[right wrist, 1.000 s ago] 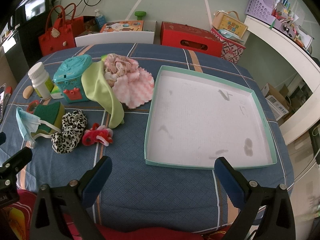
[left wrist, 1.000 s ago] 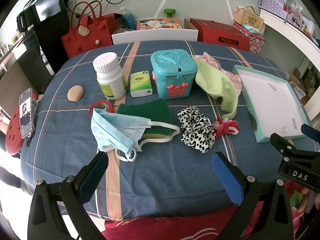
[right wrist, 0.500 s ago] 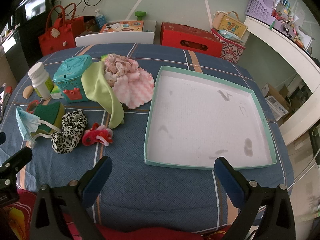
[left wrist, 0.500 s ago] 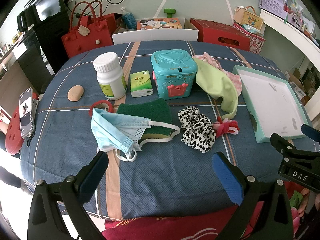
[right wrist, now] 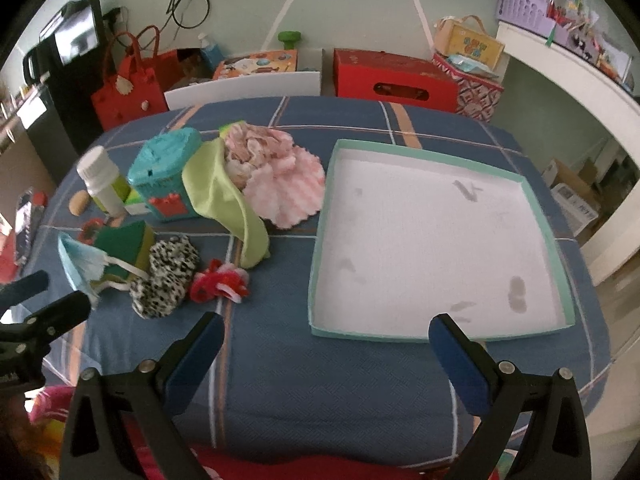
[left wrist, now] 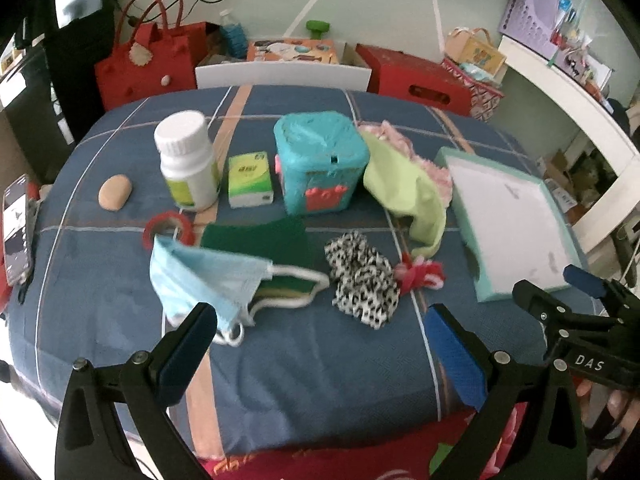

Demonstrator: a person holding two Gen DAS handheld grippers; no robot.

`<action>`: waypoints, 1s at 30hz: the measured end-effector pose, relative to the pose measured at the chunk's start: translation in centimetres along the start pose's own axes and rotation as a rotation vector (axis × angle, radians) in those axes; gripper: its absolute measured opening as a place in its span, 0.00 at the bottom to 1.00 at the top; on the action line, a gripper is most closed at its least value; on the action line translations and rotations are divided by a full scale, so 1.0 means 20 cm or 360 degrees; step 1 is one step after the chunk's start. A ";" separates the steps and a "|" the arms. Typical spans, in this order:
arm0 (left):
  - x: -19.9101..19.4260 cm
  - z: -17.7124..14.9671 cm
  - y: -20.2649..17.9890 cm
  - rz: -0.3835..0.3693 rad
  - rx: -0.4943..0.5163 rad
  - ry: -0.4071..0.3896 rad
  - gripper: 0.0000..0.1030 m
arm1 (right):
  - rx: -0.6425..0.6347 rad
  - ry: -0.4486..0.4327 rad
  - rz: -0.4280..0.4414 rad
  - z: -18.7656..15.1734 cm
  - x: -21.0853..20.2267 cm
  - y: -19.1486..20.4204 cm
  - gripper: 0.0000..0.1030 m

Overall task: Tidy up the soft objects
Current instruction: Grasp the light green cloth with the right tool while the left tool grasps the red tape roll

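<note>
On the blue checked tablecloth lie a blue face mask, a green sponge under it, a leopard-print scrunchie, a red-pink scrunchie, a light green cloth and a pink cloth. A teal-rimmed white tray stands empty at the right. My left gripper is open and empty above the table's near edge, in front of the mask and the scrunchie. My right gripper is open and empty before the tray's near rim.
A white pill bottle, a green tissue pack, a teal toy box, a red tape ring and a tan stone stand behind the soft things. A phone lies at the left edge. Red bags and boxes stand beyond.
Both grippers have moved forward a little toward the table, so the objects look nearer. Nothing on the table has moved. Both grippers remain open.
</note>
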State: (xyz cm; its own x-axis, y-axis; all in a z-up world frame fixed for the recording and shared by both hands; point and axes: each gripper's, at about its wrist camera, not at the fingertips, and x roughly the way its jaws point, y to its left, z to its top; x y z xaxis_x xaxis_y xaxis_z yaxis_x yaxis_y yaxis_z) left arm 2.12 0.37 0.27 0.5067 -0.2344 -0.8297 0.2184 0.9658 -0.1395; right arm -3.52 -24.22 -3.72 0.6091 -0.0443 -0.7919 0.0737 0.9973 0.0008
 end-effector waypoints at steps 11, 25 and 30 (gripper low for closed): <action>0.02 0.30 0.25 -0.0124 -0.0195 -0.0020 1.00 | 0.0020 -0.0094 0.0149 0.31 -0.01 0.09 1.00; 0.25 0.45 0.46 -0.0147 -0.0422 0.0090 1.00 | -0.0071 0.0040 0.0148 0.46 0.34 0.32 1.00; 0.33 0.40 0.55 0.0080 -0.0410 0.0139 1.00 | -0.0088 0.0092 0.0149 0.42 0.44 0.34 0.97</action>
State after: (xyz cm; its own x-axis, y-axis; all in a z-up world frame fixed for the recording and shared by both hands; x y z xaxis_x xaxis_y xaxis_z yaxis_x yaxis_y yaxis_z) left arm 14.43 8.62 -2.40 0.4352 -0.1862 -0.8809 -0.0303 0.9748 -0.2210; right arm 9.06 -18.39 -5.52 0.5646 0.0512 -0.8238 -0.0263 0.9987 0.0440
